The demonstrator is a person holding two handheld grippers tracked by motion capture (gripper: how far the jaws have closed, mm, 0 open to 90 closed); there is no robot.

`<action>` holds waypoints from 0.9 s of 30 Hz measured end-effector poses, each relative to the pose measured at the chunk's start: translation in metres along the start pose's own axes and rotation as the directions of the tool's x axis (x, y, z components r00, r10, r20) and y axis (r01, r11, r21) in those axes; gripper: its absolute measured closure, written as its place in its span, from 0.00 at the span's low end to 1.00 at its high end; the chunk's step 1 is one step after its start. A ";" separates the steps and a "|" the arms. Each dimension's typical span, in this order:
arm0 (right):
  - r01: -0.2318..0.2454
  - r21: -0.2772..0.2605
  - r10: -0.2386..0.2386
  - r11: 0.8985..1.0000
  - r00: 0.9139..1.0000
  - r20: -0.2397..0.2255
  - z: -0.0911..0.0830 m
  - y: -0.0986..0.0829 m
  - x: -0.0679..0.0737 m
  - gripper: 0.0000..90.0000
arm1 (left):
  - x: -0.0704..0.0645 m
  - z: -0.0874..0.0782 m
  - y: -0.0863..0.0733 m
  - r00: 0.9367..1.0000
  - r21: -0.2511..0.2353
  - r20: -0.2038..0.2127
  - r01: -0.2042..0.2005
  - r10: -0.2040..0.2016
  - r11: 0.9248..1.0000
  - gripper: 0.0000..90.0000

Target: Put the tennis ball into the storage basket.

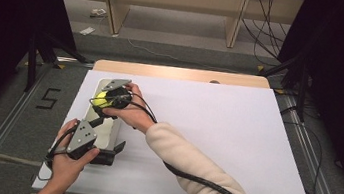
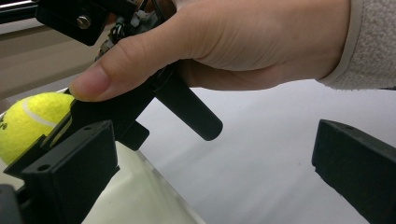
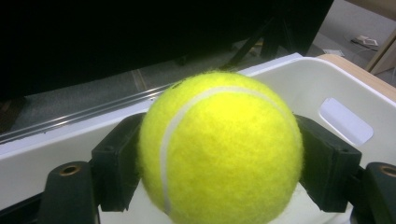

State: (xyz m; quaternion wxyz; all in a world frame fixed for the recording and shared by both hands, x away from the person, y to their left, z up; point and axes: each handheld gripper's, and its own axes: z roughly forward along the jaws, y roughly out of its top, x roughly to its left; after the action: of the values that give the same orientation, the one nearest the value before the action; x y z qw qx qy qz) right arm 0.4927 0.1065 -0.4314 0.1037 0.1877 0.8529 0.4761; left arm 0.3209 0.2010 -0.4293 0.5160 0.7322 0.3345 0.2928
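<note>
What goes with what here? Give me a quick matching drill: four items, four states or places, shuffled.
Column 1:
1. tennis ball
2. left gripper
3. white tray
4. right gripper

Column 2:
A. jaws apart, at the tray's near end
B. lies at the left of the white sheet
C. yellow, clamped between two black jaws
D. shut, held over the tray

Pairs: 1-C, 2-A, 3-B, 4-D
</note>
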 end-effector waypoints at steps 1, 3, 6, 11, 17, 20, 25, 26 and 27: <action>-0.001 0.000 0.001 1.000 1.000 0.000 0.000 0.000 0.000 0.28 | 0.000 0.000 0.000 1.000 0.000 0.000 0.000 0.000 1.000 0.00; -0.004 0.000 0.004 1.000 1.000 0.001 0.000 0.001 0.000 0.28 | 0.000 0.000 0.000 1.000 0.000 0.000 0.000 0.000 1.000 0.00; -0.006 0.001 0.006 1.000 1.000 0.004 0.000 0.000 0.000 0.27 | 0.000 0.000 0.000 1.000 0.000 0.000 0.001 -0.001 1.000 0.00; -0.008 -0.012 0.008 1.000 1.000 0.005 -0.003 0.005 0.001 0.21 | 0.000 0.000 0.000 1.000 0.001 0.002 -0.003 0.003 1.000 0.00; -0.002 -0.022 0.003 1.000 1.000 0.014 -0.008 0.008 -0.001 0.20 | 0.000 0.000 0.000 1.000 0.002 0.002 -0.001 0.001 1.000 0.00; -0.005 -0.019 0.005 1.000 1.000 0.019 -0.011 0.007 -0.003 0.20 | 0.000 0.001 0.000 1.000 0.002 0.002 0.000 0.000 1.000 0.00; -0.007 -0.022 0.008 1.000 1.000 0.027 -0.017 0.005 -0.007 0.20 | 0.000 0.001 -0.001 1.000 0.006 0.003 0.001 -0.001 1.000 0.00; -0.009 -0.021 0.010 1.000 1.000 0.028 -0.019 0.005 -0.007 0.20 | 0.000 0.001 -0.001 1.000 0.006 0.003 0.000 0.000 1.000 0.00; -0.010 -0.024 0.011 1.000 0.999 0.032 -0.020 0.005 -0.008 0.20 | 0.000 0.001 -0.001 1.000 0.006 0.001 0.000 0.000 1.000 0.00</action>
State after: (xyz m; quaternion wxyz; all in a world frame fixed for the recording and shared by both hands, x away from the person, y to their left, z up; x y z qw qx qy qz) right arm 0.4939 0.0898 -0.4164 0.1170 0.1986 0.8443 0.4839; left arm 0.3215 0.2006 -0.4303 0.5141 0.7339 0.3352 0.2913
